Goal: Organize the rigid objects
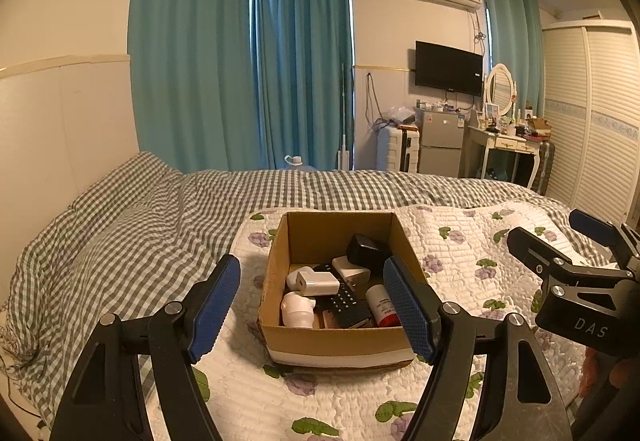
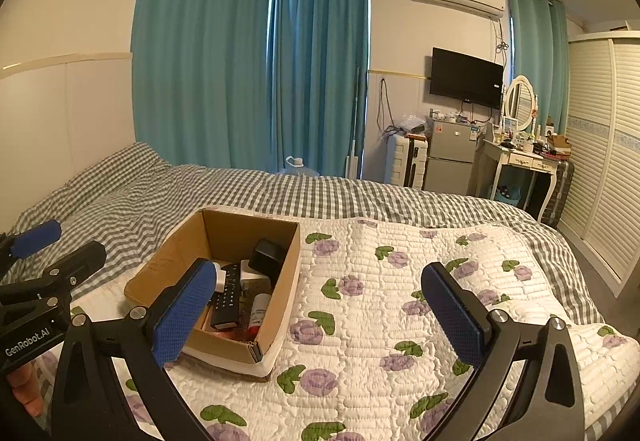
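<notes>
An open cardboard box point(image 1: 332, 337) sits on a white quilt printed with purple flowers point(image 2: 400, 281), spread over a bed with a grey checked cover point(image 1: 120, 221). Inside the box lie a black remote control point(image 2: 229, 295), a black power adapter point(image 1: 366, 251), a white charger point(image 1: 318, 283), a round white device point(image 1: 297, 308) and a small white bottle with a red base point(image 1: 383, 306). The left gripper point(image 1: 312, 305) hangs just above the box, fingers spread wide and holding nothing. The right gripper point(image 2: 318, 311) is over the quilt beside the box, likewise spread and empty.
</notes>
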`<state>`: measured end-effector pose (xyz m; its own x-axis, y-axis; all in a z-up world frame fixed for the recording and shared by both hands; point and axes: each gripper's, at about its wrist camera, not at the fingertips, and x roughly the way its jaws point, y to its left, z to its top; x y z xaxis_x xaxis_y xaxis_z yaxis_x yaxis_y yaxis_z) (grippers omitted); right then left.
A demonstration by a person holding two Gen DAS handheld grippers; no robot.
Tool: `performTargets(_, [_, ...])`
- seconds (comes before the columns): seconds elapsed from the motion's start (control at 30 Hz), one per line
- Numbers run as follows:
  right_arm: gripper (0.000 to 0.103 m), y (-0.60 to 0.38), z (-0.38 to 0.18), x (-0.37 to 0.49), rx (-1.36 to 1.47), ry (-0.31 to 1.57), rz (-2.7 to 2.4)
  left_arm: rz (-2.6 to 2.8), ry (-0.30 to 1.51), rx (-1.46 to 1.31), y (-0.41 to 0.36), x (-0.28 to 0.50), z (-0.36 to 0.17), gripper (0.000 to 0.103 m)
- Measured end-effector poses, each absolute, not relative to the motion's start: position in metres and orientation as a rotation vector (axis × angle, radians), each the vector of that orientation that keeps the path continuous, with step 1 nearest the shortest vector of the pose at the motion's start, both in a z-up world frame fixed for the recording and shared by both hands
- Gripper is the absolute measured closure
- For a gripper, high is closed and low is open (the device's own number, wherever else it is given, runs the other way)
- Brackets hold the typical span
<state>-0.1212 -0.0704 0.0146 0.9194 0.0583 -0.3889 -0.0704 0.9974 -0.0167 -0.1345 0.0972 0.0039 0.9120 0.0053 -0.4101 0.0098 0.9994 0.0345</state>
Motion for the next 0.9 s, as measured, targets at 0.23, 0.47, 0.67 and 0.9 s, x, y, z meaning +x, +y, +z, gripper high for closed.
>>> performTargets(0.23, [0.0,-0.0693,0.0118,-0.1209,-0.031,0.403,0.067,-0.003,0.424,0.034,0.0979,-0.1345,0.003,0.025])
performTargets(0.47, [0.0,-0.0691,0.0085,-0.1212,-0.028,0.409,0.067,-0.003,0.426,0.033,0.0985,-0.1349,0.0022,0.025])
performTargets(0.67, [0.0,-0.0681,0.0064,-0.1205,-0.026,0.415,0.067,-0.003,0.425,0.033,0.0988,-0.1348,0.0023,0.025])
performTargets(0.9, [0.0,-0.0672,0.0065,-0.12,-0.024,0.416,0.069,-0.002,0.427,0.034,0.0986,-0.1345,0.0029,0.025])
